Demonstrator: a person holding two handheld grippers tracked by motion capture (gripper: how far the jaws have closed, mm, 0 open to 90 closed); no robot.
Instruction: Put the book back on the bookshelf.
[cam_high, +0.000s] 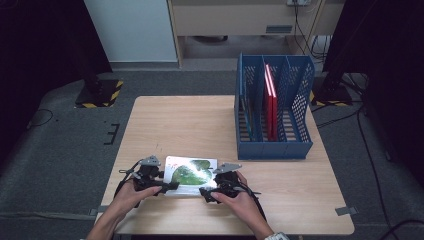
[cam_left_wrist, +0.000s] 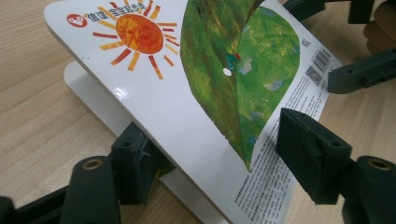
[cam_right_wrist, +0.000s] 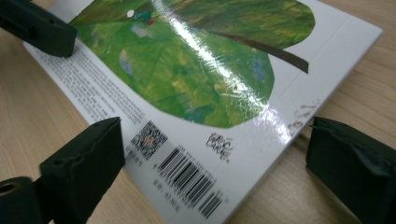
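From above, I am holding my left gripper (cam_high: 167, 186) and right gripper (cam_high: 206, 192) at the near corners of the picture book (cam_high: 192, 172) lying on the wooden surface (cam_high: 190, 120), near the blue file rack (cam_high: 272, 107). Along my left gripper (cam_left_wrist: 210, 154), the jaws are bracketing the lifted cover (cam_left_wrist: 187, 93), partway closed. Along my right gripper (cam_right_wrist: 215, 163), the jaws are standing wide around the book's (cam_right_wrist: 196, 70) barcode corner, not pressing.

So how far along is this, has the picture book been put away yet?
Not yet. A red book already stands in the blue file rack. The picture book still lies near the table's front edge; the left hand-held gripper has lifted one cover corner between its jaws, and the right hand-held gripper straddles the opposite corner. Lifting it and carrying it across to the rack probably remain.
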